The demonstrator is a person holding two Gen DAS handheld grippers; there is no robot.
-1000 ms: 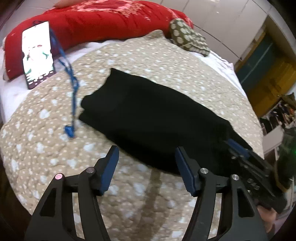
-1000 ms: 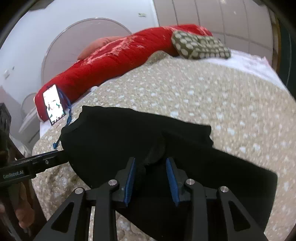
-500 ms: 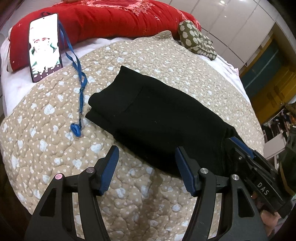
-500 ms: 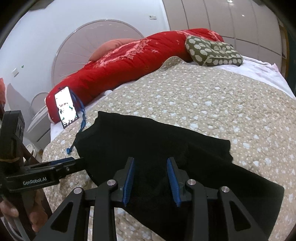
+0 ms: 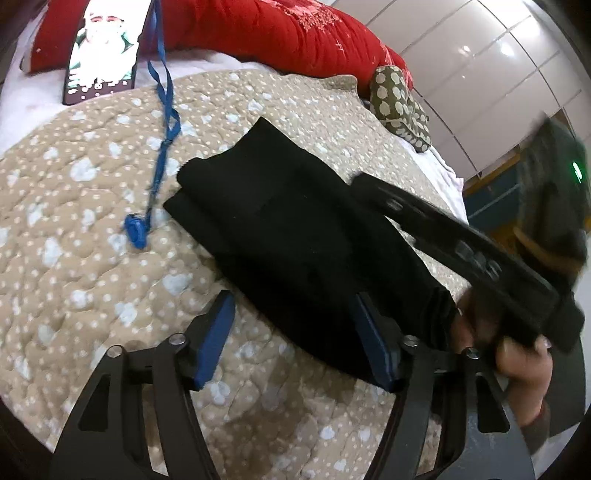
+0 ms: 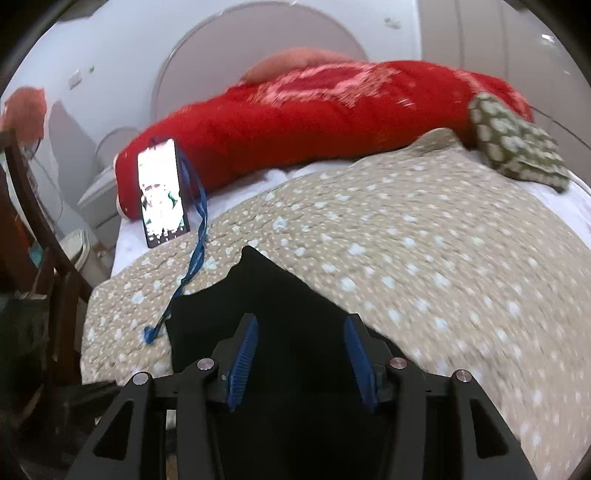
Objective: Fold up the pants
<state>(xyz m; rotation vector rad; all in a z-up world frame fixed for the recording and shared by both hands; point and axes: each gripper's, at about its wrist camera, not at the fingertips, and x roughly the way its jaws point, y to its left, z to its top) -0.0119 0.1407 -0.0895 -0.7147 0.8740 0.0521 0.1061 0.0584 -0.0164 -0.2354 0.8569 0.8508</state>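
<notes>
Black pants (image 5: pixel 295 229) are lying folded on the tan dotted quilt (image 5: pixel 92 221), long axis running diagonally in the left wrist view: one short end up-left near the blue lanyard (image 5: pixel 162 122), the other end down-right by the person's hand (image 5: pixel 517 354).

Open room: quilt is sitting bare left of and below the pants in the left view, and wide open to the right of them in the right view (image 6: pixel 443 258). Far side is getting crowded: red bedding (image 5: pixel 258 33), olive dotted pillow (image 5: pixel 399 103), lit phone (image 5: pixel 103 51) leaning on the red bedding, lanyard trailing from it down to just beside the pants' left edge. Bed edge is dropping off at left in the right view, with dark wooden furniture (image 6: pixel 33 221) close by.

Left gripper (image 5: pixel 295 339) is tilting down at the near long edge of the pants, jaws opening wide, right finger (image 5: pixel 373 347) over the fabric, left one over bare quilt; nothing pinched.

Right gripper (image 6: pixel 299 362) is angling down over the pants (image 6: pixel 280 302), jaws opening, fabric showing between the pads but not clamped. In the left view it is blurring across the pants' right side (image 5: pixel 369 184).
</notes>
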